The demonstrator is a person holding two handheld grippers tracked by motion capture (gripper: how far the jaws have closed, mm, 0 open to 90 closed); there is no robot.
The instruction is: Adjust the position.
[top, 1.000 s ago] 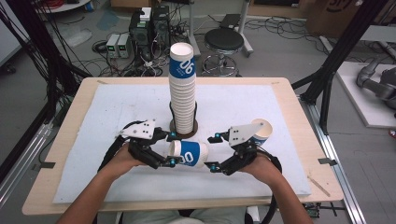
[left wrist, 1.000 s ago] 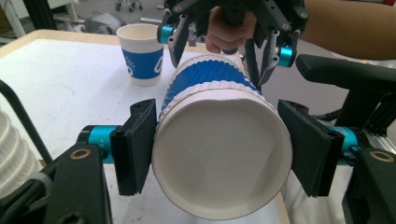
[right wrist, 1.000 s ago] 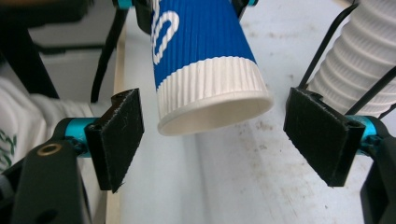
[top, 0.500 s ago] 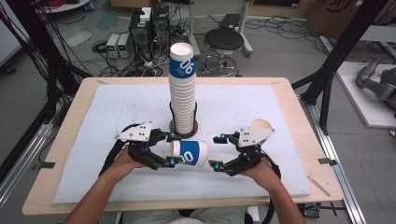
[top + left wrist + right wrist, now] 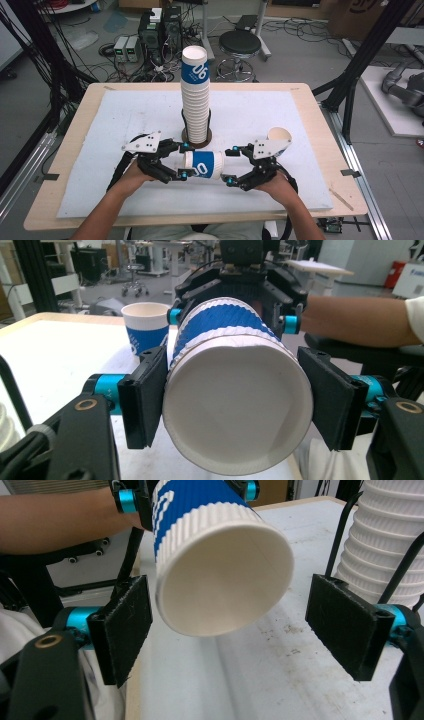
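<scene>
At the left, the left gripper (image 5: pixel 183 160) had its jaws clamped on a blue and white paper cup (image 5: pixel 202 164), which lay on its side in the air just above the white mat (image 5: pixel 125 115) of the bench (image 5: pixel 75 125). In the left gripper view the pads pressed both sides of the cup near its white bottom end. Behind it stood the tall stack of cups (image 5: pixel 196 100). To the right, the right gripper (image 5: pixel 229 165) had its jaws apart around the open rim, not touching it. Another cup (image 5: pixel 279 135) stood upright near that hand. The cup looked light and thin, easy to crush, so I judged the stiffer rim or base the better hold.
</scene>
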